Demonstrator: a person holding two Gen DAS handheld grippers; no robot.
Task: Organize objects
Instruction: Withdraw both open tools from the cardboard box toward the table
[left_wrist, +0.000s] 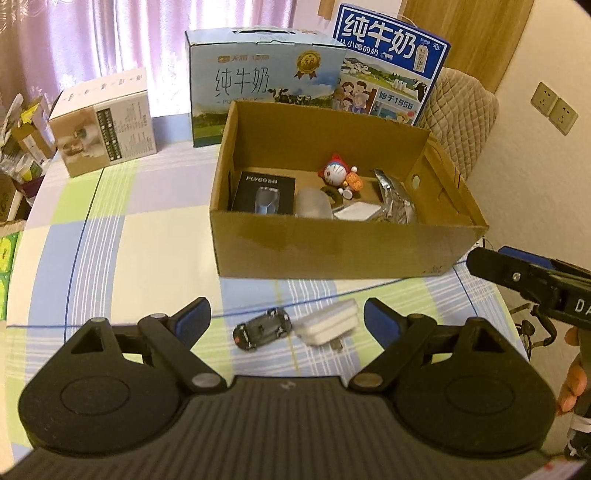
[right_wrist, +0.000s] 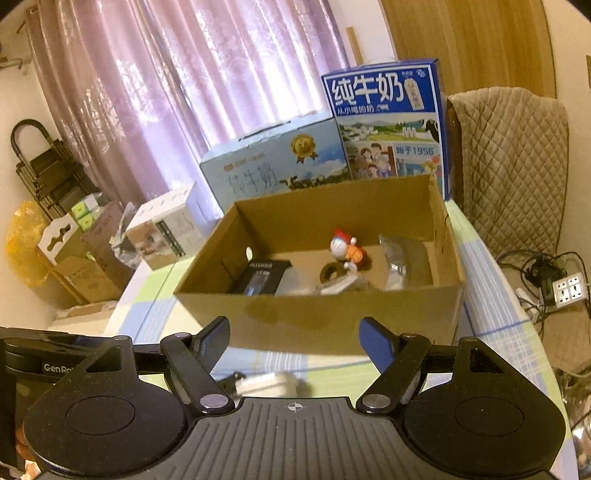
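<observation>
A small dark toy car (left_wrist: 262, 328) and a white plug adapter (left_wrist: 328, 322) lie on the checked tablecloth between the fingers of my open, empty left gripper (left_wrist: 286, 319). Behind them stands an open cardboard box (left_wrist: 332, 247) holding a black product box (left_wrist: 264, 192), a Doraemon figure (left_wrist: 338, 173), a silver foil pouch (left_wrist: 395, 201) and other small items. My right gripper (right_wrist: 295, 341) is open and empty, above the adapter (right_wrist: 266, 384) and in front of the box (right_wrist: 321, 314). It shows at the right of the left wrist view (left_wrist: 524, 280).
Two milk cartons (left_wrist: 258, 81) (left_wrist: 388, 62) and a white-brown box (left_wrist: 107, 122) stand behind the cardboard box. A quilted chair (left_wrist: 465, 110) is at the right rear. The table edge (left_wrist: 22, 229) curves at the left; cables and a power strip (right_wrist: 565, 288) lie on the floor at the right.
</observation>
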